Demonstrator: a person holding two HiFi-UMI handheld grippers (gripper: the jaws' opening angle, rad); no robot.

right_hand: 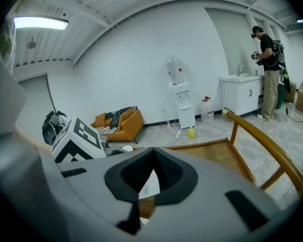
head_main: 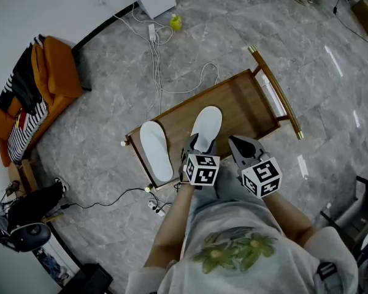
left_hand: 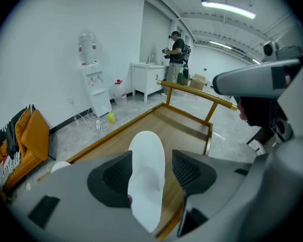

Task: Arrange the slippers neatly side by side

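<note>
Slippers, plain white: left slipper (head_main: 156, 150) is lying at wooden bench's (head_main: 248, 103) left end, right slipper (head_main: 207, 126) mid-bench, long axes running near edge to far. Left gripper (head_main: 201, 144) is straddling right slipper's heel, jaws wide; right gripper (head_main: 235, 142) is hovering closed, empty.

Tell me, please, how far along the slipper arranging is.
Done: both white slippers lie on the wooden bench. In hand: the left gripper has its jaws open around one slipper, not clamped; the right gripper is shut and empty. Left: that slipper angles away from the other slipper with a gap between, so it needs aligning alongside.
</note>
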